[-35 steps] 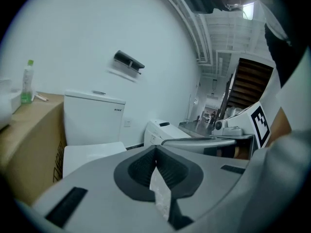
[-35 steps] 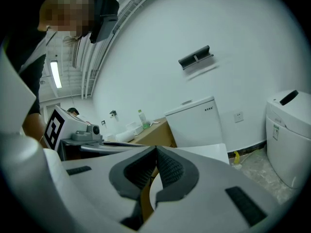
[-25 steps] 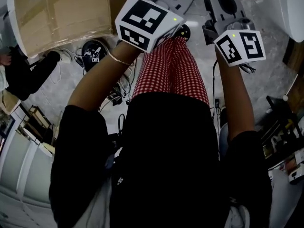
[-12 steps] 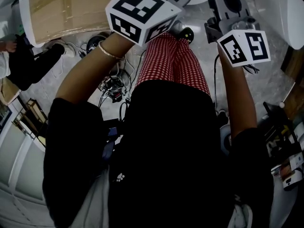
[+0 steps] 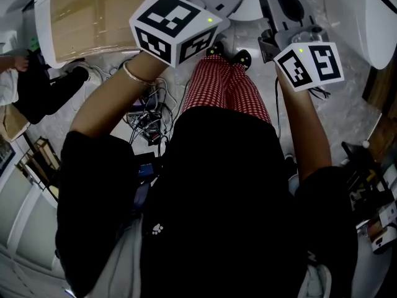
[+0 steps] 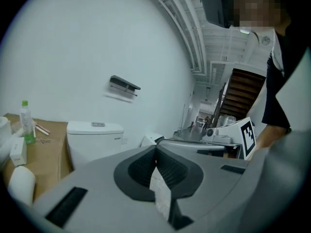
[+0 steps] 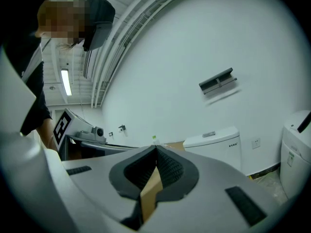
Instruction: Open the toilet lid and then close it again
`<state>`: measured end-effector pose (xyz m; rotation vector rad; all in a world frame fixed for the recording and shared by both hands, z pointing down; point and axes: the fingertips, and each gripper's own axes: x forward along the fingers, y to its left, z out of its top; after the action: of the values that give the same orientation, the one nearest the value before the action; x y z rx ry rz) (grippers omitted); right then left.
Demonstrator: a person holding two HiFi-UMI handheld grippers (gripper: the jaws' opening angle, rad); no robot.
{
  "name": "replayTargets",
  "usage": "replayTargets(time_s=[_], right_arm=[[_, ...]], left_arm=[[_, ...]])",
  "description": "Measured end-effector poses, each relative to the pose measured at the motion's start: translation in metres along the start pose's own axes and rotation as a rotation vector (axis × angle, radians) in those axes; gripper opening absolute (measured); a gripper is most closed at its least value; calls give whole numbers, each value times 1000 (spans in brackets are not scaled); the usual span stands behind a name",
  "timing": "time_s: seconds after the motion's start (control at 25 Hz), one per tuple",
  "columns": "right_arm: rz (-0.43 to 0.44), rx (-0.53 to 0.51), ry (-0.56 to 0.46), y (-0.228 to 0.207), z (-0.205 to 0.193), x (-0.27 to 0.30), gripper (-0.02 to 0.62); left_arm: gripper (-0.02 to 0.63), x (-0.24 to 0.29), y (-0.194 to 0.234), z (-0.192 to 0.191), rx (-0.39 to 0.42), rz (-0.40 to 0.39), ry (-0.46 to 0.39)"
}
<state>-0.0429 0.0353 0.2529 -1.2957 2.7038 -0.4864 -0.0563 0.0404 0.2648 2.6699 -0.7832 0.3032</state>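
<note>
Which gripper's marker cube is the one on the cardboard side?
The left gripper's cube, at the head view's left, bordering the cardboard sheet. The right gripper's cube sits across from it, by the white fixture.

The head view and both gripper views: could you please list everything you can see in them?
Toilet cistern: one, white, against the white wall.
Cardboard: one sheet, brown, upper left of the head view.
Bottle: one, clear with a green cap, upright on the cardboard left of the cistern.
Wall bracket: one, grey, on the wall above the cistern.
Cables: one tangle, dark, on the floor beneath the left arm.
Staircase: one, brown, in the background at the right.
Trousers: one pair, red-and-white check, on the person.
Left gripper: one, grey, jaws together, nothing between them.
Right gripper: one, grey, jaws together, nothing between them.
</note>
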Motion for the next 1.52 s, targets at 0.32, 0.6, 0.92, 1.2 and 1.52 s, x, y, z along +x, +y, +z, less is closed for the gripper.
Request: replayTargets(time_s=[0.32,0.6,0.92,1.2,1.52], right_arm=[[24,-25,-30,19,26,4,18],[42,-50,-45,32,44,2,18],[49,-115,-74,47,71,-7,19],[67,-149,-102,60,91,-11,20],[63,-167,-145,63,122,-34,20]], left_arm=[[5,-18,-3,25,17,0,-13],[5,-30,-10,43,45,8,-33],[5,-42,-26,67,92,7,-65],[5,-53,-34,86,112,6,-95],[6,-54,-64,110,137,2,-149]])
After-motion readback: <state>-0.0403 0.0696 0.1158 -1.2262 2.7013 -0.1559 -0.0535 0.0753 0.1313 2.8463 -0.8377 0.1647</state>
